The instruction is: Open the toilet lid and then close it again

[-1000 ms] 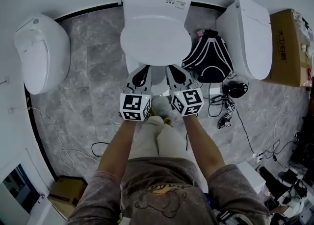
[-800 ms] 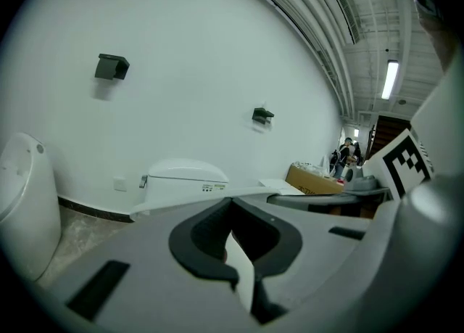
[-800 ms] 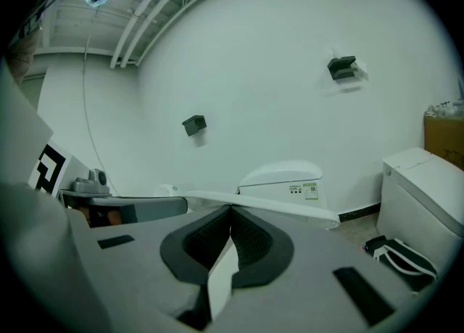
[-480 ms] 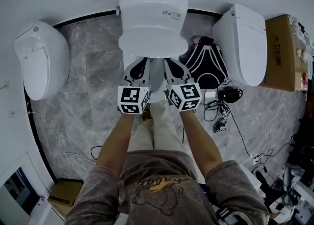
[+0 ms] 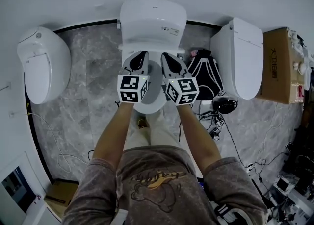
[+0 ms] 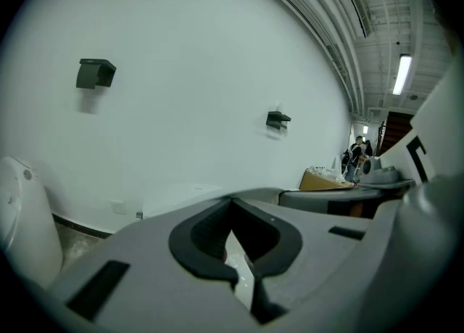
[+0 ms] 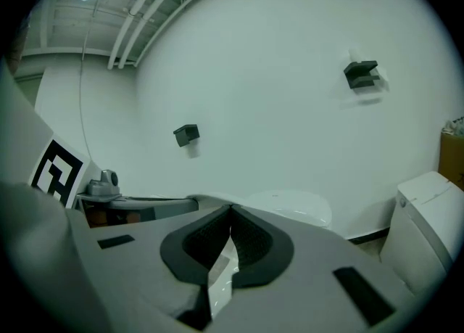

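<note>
The middle white toilet [image 5: 153, 20] stands against the wall. Its lid [image 5: 152, 47] is tilted up steeply and shows as a narrow band in front of the tank. My left gripper [image 5: 140, 56] and right gripper [image 5: 166, 58] sit side by side with their tips at the lid's raised front edge, over the seat [image 5: 152, 96]. Both are shut with nothing between the jaws; whether the tips touch the lid I cannot tell. The left gripper [image 6: 232, 201] and the right gripper [image 7: 230, 210] each show their tips meeting against the white wall. The rounded white top of the toilet [image 7: 290, 207] shows past the right jaws.
Another white toilet [image 5: 41, 64] stands at the left and a third [image 5: 243, 57] at the right. A black backpack [image 5: 203, 79] lies between the middle and right toilets, with cables [image 5: 221, 116] and a cardboard box [image 5: 279, 64] beyond. My legs are in front of the bowl.
Both grippers have moved up and toward the wall together. The lid has gone from lying flat on the seat to standing steeply near the tank.
</note>
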Demonstrator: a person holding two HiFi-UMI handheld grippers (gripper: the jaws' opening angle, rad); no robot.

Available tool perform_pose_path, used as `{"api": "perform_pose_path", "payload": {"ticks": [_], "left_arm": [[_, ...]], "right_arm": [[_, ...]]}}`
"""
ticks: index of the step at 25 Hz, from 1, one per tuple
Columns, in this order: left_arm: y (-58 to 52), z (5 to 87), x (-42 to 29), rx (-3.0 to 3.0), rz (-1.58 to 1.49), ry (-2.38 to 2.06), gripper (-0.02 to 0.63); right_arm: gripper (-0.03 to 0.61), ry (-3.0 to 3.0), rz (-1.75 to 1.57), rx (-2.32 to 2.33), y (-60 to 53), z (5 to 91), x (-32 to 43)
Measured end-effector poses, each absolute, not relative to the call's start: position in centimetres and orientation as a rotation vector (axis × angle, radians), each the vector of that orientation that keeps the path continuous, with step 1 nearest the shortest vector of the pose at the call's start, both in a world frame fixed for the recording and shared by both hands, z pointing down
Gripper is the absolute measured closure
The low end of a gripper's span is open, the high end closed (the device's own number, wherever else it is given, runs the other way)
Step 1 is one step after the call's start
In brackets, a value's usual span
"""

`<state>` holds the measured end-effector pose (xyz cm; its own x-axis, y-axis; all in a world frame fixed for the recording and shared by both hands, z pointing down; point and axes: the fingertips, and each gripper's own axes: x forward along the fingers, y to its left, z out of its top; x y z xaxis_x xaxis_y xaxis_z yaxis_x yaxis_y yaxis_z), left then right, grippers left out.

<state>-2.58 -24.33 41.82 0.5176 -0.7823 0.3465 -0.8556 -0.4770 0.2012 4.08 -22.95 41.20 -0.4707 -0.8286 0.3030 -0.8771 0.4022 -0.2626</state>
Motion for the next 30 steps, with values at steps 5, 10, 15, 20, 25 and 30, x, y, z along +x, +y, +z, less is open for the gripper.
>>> {"api": "perform_pose_path", "payload": {"ticks": [5, 10, 15, 20, 25, 30], "left_arm": [[-28.5, 41.2, -2.1, 2.390, 0.284, -1.390, 0.606], [-32.5, 41.1, -1.5, 2.364, 0.295, -1.414, 0.607], [-36.5, 41.3, -1.1, 2.338, 0.302, -1.439, 0.606], [-40.2, 41.7, -0.8, 2.323, 0.304, -1.459, 0.606], [-42.6, 41.8, -0.8, 2.318, 0.293, -1.472, 0.606], [-43.3, 41.4, -0.6, 2.331, 0.289, -1.460, 0.606]], "right_arm": [[0.554, -2.514, 0.613, 1.542, -27.1, 40.6, 4.7], [0.554, -2.528, 0.611, 1.504, -31.1, 40.4, 5.2], [0.554, -2.535, 0.619, 1.481, -35.2, 40.7, 5.6], [0.554, -2.542, 0.616, 1.459, -38.8, 41.1, 5.9], [0.554, -2.539, 0.625, 1.475, -41.2, 41.5, 6.5], [0.554, -2.527, 0.637, 1.506, -42.1, 41.7, 7.1]]}}
